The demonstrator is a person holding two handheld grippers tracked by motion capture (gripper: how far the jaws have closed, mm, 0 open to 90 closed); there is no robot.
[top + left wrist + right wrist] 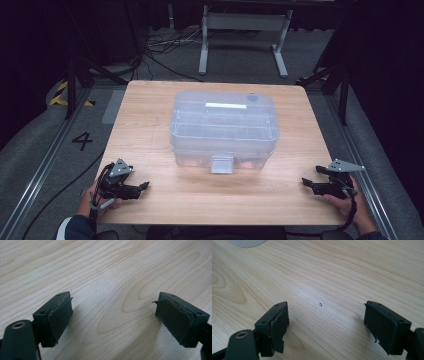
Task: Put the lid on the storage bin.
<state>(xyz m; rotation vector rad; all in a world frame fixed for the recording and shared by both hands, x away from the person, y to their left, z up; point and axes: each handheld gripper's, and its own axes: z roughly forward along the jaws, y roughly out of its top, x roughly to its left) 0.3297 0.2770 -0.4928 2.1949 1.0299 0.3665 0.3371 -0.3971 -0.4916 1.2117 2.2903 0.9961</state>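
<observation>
Item 1: clear plastic storage box (pixel 223 129), lid on, w/ inner compartments visible thru the top. Sits mid-counter, slightly toward the far edge. White strip label on lid; front latch (pixel 222 164) faces the person, hangs down closed. Contents: can't tell. A pale corner of it shows at top left in the right gripper view (pixel 247 242).

Item 2: left hand-held gripper (pixel 145 186), near-left corner of counter, well apart from box. Lies low over the wood, jaws pointing twd centre. Jaws spread wide, nothing betw. them; left gripper view shows bare wood grain betw. the two black pads (pixel 60 317). Grey three-cornered plate on top; held by left hand (pixel 100 200).

Item 3: right hand-held gripper (pixel 305 183), near-right edge of counter, also well apart from box. Jaws parted wide, empty; two tiny dark specks (pixel 320 304) on the wood ahead of them. Held by right hand (pixel 350 202).

Item 4: counter (pixel 150 115), light wood top.

Surrounds: grey floor, cables, white stand frame (pixel 245 30) beyond the far edge, a "4" marked on floor at left (pixel 82 141).
</observation>
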